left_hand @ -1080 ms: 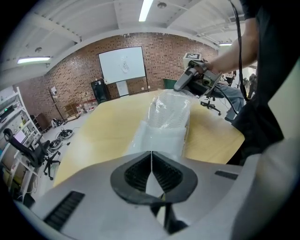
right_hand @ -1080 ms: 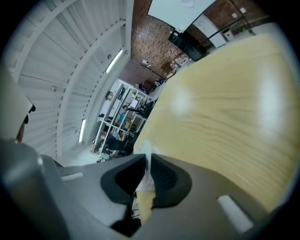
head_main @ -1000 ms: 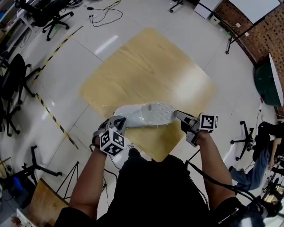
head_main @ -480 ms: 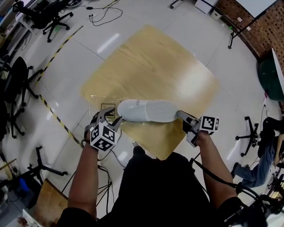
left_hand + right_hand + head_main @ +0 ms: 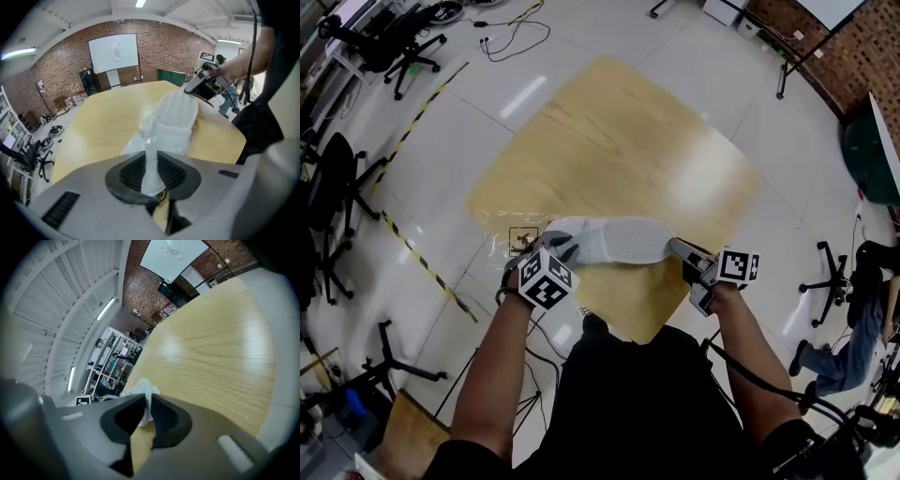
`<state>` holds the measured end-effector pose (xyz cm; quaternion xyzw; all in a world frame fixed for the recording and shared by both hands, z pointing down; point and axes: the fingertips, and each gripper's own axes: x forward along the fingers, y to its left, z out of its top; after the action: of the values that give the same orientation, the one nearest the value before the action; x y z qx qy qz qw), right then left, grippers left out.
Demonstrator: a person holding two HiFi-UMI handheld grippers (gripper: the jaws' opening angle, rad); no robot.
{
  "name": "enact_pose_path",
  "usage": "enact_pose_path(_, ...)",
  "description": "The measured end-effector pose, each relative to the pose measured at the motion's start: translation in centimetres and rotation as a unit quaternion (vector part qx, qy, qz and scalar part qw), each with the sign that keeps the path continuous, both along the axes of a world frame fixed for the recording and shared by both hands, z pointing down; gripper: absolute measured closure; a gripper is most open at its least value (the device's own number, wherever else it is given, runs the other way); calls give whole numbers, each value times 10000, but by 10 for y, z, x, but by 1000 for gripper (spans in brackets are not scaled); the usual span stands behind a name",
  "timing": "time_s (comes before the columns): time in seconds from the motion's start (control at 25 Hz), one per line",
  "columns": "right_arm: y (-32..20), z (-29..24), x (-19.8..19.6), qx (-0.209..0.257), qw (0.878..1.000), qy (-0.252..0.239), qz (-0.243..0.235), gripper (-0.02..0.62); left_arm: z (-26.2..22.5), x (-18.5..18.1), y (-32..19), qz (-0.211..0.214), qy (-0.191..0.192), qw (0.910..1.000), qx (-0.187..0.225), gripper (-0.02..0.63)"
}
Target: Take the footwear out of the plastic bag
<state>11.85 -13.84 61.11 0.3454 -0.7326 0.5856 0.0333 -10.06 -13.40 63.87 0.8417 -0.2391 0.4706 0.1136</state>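
Note:
A white shoe (image 5: 614, 239) lies sole-up near the front edge of the wooden table (image 5: 619, 141), stretched between my two grippers. A clear plastic bag (image 5: 136, 140) clings crumpled round its left end. My left gripper (image 5: 558, 249) is at that end, its jaws closing, and a whitish fold of the bag (image 5: 150, 173) fills the gap between the pads. My right gripper (image 5: 675, 247) is shut on the shoe's other end (image 5: 143, 397). In the left gripper view the ribbed sole (image 5: 177, 108) faces up with the right gripper (image 5: 201, 84) behind it.
Office chairs (image 5: 328, 178) stand on the tiled floor at the left, beside yellow-black floor tape (image 5: 412, 253) and loose cables (image 5: 520, 33). A seated person (image 5: 853, 319) and another chair are at the right. A whiteboard (image 5: 115, 51) hangs on the brick wall.
A second ago my left gripper held the bag at the shoe's end. It then let go and swung out left, and has now come back onto the shoe's left end. The right gripper stayed.

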Motion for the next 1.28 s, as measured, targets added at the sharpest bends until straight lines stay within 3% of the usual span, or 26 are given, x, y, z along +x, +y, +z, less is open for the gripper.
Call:
enact_pose_path(0.04, -1, -1, 2, 21, 10000, -8, 25, 552, -1, -3, -1, -12, -19, 10000, 56, 566)
enact_pose_path(0.32, -4, -11, 25, -61, 9998, -58, 193, 554, -1, 0, -9, 186, -392, 9986, 314, 575)
enact_pose_path(0.44, -9, -18, 39, 209, 9997, 30, 86, 555, 2, 0, -14, 220, -598, 9971, 404, 575)
enact_pose_path(0.56, -3, -20, 58, 197, 9996, 160, 121, 555, 5, -7, -20, 138, -790, 9958, 448, 577)
enact_pose_path(0.68, 10, -19, 81, -64, 9991, 95, 417, 557, 11, -30, -31, -9, -1131, 9922, 516, 586)
enact_pose_path(0.96, 37, -15, 97, 32, 9998, 191, 34, 557, 19, -104, -78, -689, -1948, 9760, 683, 597)
enact_pose_path(1.08, 42, -15, 95, 2, 10000, 84, 14, 557, 11, -107, -100, -1009, -1819, 9753, 740, 597)
enact_pose_path(1.28, 44, -7, 72, -146, 9998, 63, -129, 555, 5, -56, -124, -1246, -1174, 9834, 605, 597)
